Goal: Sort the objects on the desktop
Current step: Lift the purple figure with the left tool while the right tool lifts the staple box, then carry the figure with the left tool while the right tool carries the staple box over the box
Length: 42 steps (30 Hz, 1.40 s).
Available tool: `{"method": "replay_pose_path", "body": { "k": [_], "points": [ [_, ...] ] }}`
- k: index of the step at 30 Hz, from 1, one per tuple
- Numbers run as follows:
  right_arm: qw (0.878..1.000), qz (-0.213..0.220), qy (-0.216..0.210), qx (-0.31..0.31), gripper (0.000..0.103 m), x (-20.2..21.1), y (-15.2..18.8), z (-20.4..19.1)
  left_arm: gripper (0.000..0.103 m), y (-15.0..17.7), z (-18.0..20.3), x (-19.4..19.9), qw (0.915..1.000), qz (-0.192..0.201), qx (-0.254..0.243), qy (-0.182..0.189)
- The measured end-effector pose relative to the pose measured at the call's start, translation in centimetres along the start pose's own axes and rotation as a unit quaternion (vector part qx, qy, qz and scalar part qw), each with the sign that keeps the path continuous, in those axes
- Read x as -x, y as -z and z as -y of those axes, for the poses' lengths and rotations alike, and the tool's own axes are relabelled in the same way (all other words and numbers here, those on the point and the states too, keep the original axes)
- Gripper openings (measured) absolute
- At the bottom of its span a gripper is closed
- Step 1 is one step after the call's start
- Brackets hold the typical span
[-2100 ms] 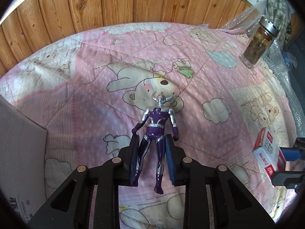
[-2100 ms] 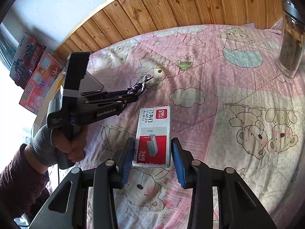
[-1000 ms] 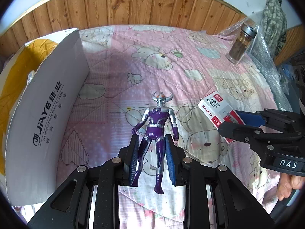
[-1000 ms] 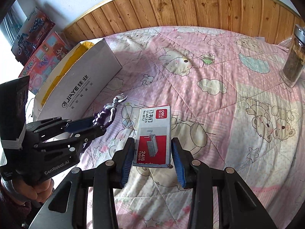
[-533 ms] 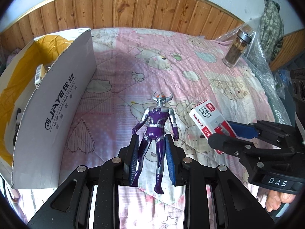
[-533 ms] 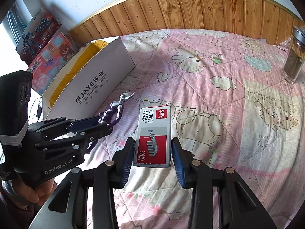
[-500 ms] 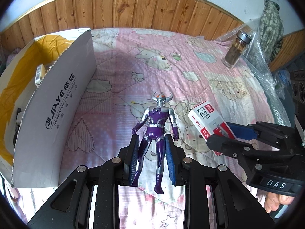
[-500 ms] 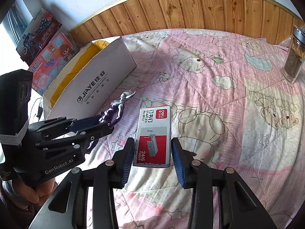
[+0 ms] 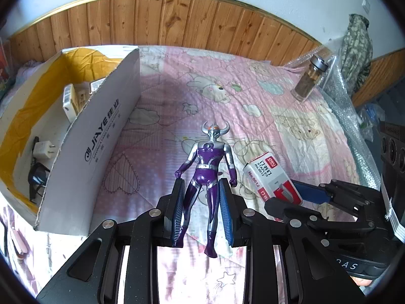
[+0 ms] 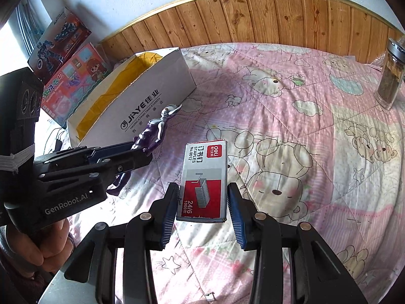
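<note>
My left gripper (image 9: 201, 190) is shut on the legs of a purple and silver action figure (image 9: 208, 167) and holds it above the pink quilt. The figure also shows in the right wrist view (image 10: 154, 129), beside the box wall. My right gripper (image 10: 203, 192) is shut on a red and grey staple box (image 10: 203, 179), also held in the air; it shows in the left wrist view (image 9: 270, 177) to the right of the figure. An open white cardboard box (image 9: 98, 136) with a yellow lining stands at the left.
The box holds a white charger (image 9: 44, 149), a black cable and small cartons (image 9: 69, 100). A glass jar with a metal lid (image 9: 307, 81) stands far right on the quilt (image 9: 253, 106), bubble wrap beside it. Toy boxes (image 10: 68, 58) lean on the wall behind the box.
Both grippers have pulled back and risen with their objects. The cardboard box has come further into view on the left, and its inside now shows.
</note>
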State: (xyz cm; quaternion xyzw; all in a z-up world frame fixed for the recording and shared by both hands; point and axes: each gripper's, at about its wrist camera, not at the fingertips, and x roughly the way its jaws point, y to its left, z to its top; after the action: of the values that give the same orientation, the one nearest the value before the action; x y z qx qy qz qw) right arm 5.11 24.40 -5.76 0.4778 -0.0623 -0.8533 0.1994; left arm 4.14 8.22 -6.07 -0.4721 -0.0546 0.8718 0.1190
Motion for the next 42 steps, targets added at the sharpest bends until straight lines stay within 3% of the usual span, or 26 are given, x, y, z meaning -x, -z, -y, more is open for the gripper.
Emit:
{"method": "replay_pose_path", "body": {
  "k": [21, 42],
  "points": [
    [1.0, 0.016, -0.023, 0.009, 0.041, 1.2, 0.7, -5.6, 0.027, 0.3, -3.8, 5.0, 0.9986, 0.041, 0.028, 0.016],
    [0.997, 0.023, -0.043, 0.055, 0.041, 0.5, -2.1, -12.4, 0.027, -0.5, -9.8, 8.4, 0.9949, 0.078, 0.064, 0.006]
  ]
}}
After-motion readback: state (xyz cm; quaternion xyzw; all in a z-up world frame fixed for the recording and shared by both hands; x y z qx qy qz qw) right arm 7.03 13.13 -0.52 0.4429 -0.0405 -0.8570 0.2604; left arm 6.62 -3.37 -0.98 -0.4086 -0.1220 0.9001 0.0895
